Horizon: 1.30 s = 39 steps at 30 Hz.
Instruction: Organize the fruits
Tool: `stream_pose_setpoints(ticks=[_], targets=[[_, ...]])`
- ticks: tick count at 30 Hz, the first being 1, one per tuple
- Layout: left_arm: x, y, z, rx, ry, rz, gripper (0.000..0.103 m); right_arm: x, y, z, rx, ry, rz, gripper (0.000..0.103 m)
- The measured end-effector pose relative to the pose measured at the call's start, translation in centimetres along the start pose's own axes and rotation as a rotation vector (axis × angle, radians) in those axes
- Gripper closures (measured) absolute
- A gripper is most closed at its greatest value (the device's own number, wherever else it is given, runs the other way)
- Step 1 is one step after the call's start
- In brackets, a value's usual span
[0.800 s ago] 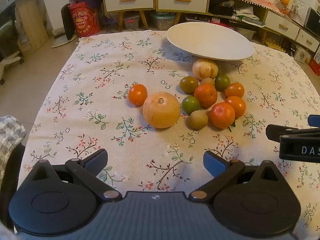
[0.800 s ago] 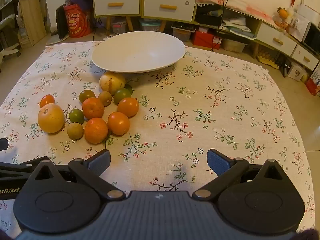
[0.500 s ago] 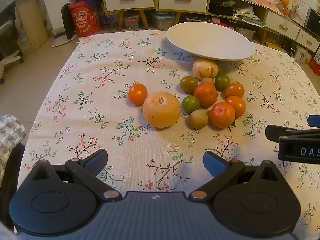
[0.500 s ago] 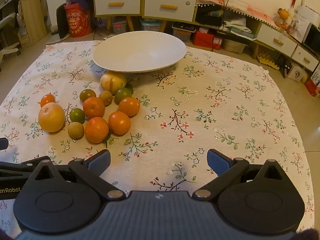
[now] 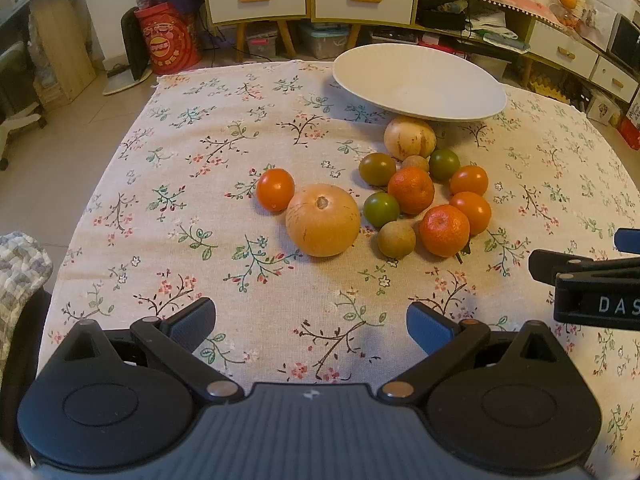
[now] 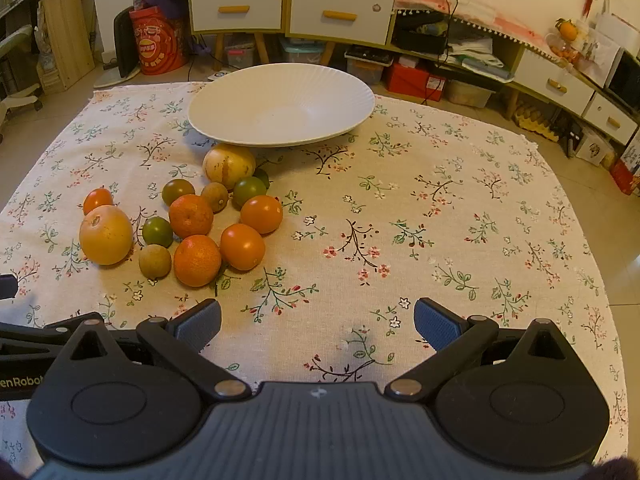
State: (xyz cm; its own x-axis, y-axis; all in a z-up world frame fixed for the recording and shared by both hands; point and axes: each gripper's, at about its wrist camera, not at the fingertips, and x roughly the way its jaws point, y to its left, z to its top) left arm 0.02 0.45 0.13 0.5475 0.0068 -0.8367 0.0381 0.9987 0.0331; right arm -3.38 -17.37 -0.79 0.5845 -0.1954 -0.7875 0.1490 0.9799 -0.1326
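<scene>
A cluster of fruit lies on the floral tablecloth: a large yellow-orange grapefruit [image 5: 322,220] [image 6: 105,234], a pale melon-like fruit [image 5: 409,137] [image 6: 228,165], several oranges such as one [image 5: 444,230] [image 6: 197,260], green limes [image 5: 381,209] and a brown round fruit [image 5: 397,239]. An empty white plate [image 5: 416,80] [image 6: 280,110] sits behind the fruit. My left gripper [image 5: 311,322] is open and empty, short of the grapefruit. My right gripper [image 6: 317,322] is open and empty, to the right of the cluster.
The right gripper's body shows at the right edge of the left wrist view [image 5: 592,288]. Behind the table stand white drawers [image 6: 288,12], a red bag [image 6: 158,46] and low shelves. The table edges fall off to tiled floor on the left and right.
The right wrist view has shifted slightly, so the plate and fruit sit a touch further right. The left gripper has not visibly moved. Both stay open.
</scene>
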Motion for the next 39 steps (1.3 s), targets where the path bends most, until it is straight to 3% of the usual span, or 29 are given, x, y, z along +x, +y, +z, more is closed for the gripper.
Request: stream_pose_setpoints(ticks=[14, 19, 26, 29, 34, 39], targets=[[0.1, 1.3, 2.3, 0.044, 0.05, -0.087, 0.018, -0.1, -0.5, 1.3, 0.012, -0.04, 0.051, 0.0], [0.9, 2.0, 2.8, 0.063, 0.04, -0.153, 0.019, 0.4, -0.1, 1.4, -0.02, -0.033, 0.138, 0.0], [2.0, 3.0, 3.3, 0.054, -0.006, -0.181, 0.02, 1.1, 0.7, 1.4, -0.06, -0.04, 0.257, 0.0], [2.4, 3.5, 3.4, 0.03, -0.012, -0.209, 0.024, 1.6, 0.4, 1.7, -0.04, -0.049, 0.267, 0.002], [3.0, 4.0, 3.6, -0.007, -0.03, -0.241, 0.041, 2.4, -0.4, 2.8, -0.008, -0.078, 0.275, 0.005], [3.4, 4.2, 4.0, -0.041, -0.049, -0.267, 0.051, 3.4, -0.2, 4.2, 0.025, -0.111, 0.302, 0.008]])
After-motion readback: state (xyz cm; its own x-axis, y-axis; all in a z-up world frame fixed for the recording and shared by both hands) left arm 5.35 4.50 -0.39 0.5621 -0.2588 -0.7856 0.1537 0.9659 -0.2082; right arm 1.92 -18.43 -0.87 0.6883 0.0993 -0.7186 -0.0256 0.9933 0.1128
